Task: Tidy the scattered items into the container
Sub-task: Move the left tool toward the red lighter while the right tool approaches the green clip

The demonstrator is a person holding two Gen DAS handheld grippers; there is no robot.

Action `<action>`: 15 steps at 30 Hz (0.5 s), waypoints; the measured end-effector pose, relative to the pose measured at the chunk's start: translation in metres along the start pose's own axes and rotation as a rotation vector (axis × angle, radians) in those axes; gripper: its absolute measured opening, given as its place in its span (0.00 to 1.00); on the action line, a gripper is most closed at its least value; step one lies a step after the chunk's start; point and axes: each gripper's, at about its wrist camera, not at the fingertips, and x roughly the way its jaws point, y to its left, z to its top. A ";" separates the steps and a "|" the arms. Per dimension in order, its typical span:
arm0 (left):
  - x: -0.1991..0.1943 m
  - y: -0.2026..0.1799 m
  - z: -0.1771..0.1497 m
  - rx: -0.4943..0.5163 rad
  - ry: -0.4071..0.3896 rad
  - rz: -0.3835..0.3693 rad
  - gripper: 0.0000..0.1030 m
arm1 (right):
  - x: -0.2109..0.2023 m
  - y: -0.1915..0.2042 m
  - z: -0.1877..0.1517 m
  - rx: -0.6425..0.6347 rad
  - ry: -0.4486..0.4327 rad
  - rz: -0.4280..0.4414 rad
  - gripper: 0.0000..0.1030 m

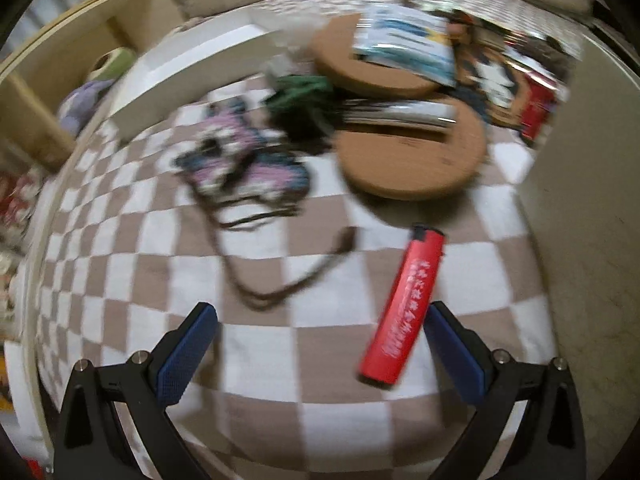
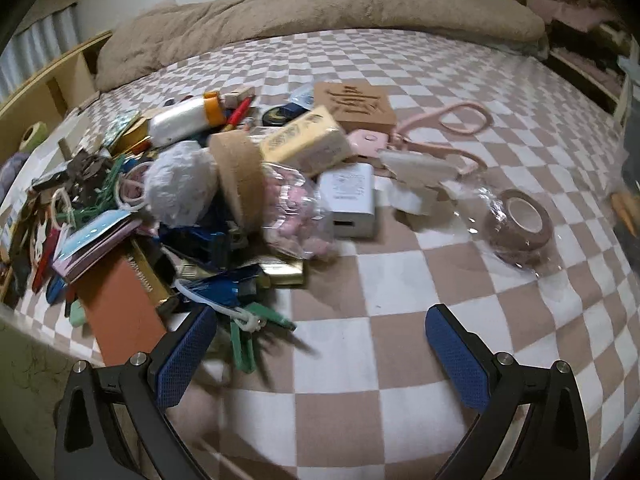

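My left gripper (image 1: 320, 336) is open over the checkered bedspread. A red lighter (image 1: 404, 308) lies just inside its right finger (image 1: 452, 352), not gripped. A pink patterned pouch (image 1: 244, 164) with a dark cord lies ahead. Two cork discs (image 1: 412, 160) hold a packet and a silver item. My right gripper (image 2: 320, 344) is open and empty. A heap of small items (image 2: 160, 208) lies ahead on its left: a white charger (image 2: 352, 200), a yellow box (image 2: 308, 140), a white yarn ball (image 2: 180, 184), a cork ring (image 2: 240, 180). A wrapped tape roll (image 2: 520, 224) lies ahead on the right. No container is clearly seen.
Pink scissors (image 2: 448, 136) and a cork board (image 2: 356, 106) lie beyond the heap. A beige duvet (image 2: 320, 8) is bunched at the bed's far end. A wooden shelf unit (image 1: 52, 76) stands at the left. A white board (image 1: 192, 68) lies near it.
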 end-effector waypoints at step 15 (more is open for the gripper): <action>0.019 0.078 -0.002 -0.286 0.015 0.212 1.00 | -0.017 -0.058 -0.013 0.231 -0.049 -0.040 1.00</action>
